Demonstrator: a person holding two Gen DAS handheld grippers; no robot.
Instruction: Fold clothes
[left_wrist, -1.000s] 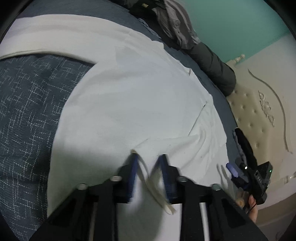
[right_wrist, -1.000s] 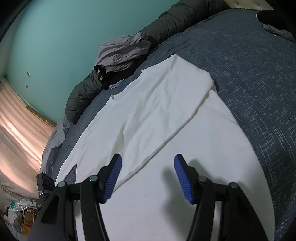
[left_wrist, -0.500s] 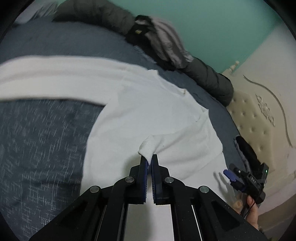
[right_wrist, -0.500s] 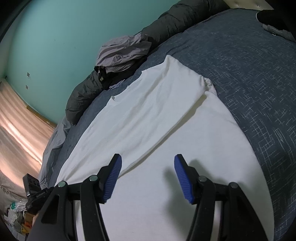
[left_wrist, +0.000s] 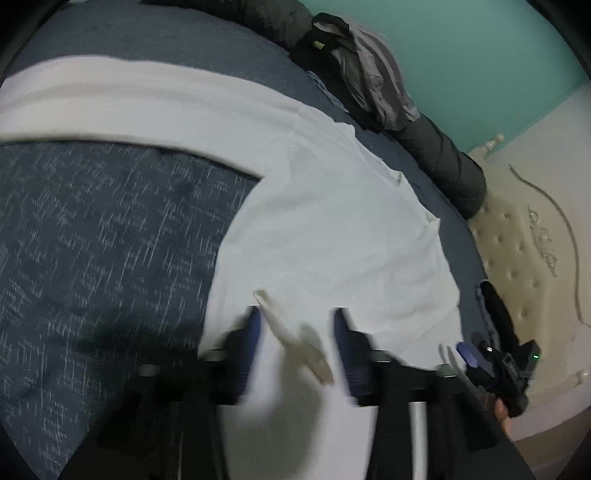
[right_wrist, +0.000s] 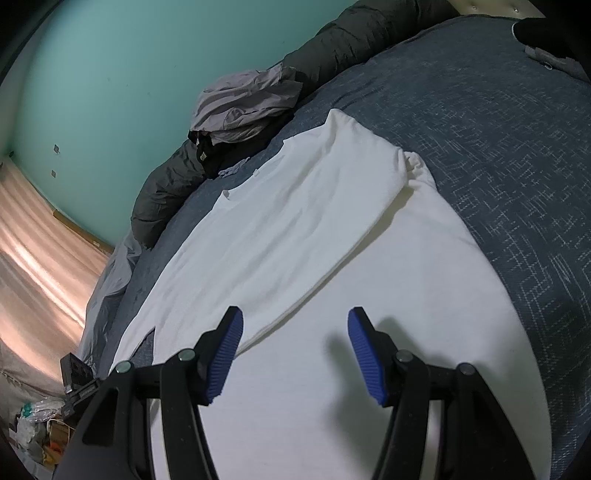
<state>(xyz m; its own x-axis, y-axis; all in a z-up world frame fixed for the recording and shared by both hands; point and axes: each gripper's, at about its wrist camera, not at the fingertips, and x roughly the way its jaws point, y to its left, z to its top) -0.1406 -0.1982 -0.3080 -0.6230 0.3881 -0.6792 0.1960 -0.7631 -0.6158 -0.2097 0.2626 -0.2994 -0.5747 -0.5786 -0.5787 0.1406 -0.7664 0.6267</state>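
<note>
Garment: white cotton long-sleeved shirt (right_wrist: 332, 369) spread mid-frame on blue patterned bedspread (right_wrist: 498, 122)
Left gripper (left_wrist: 297, 332): blurred jaws opening, a shirt fold loose between them
Right gripper (right_wrist: 295, 339): jaws apart, hovering over shirt

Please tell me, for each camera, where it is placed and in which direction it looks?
Left wrist: sits on the left claw, looks down along its opening blue fingers at the white garment; the right claw shows at the right.
Right wrist: sits on the right claw, open over the same garment, facing the teal wall.
Shared: garment, blue bedspread, grey clothes pile.
</note>
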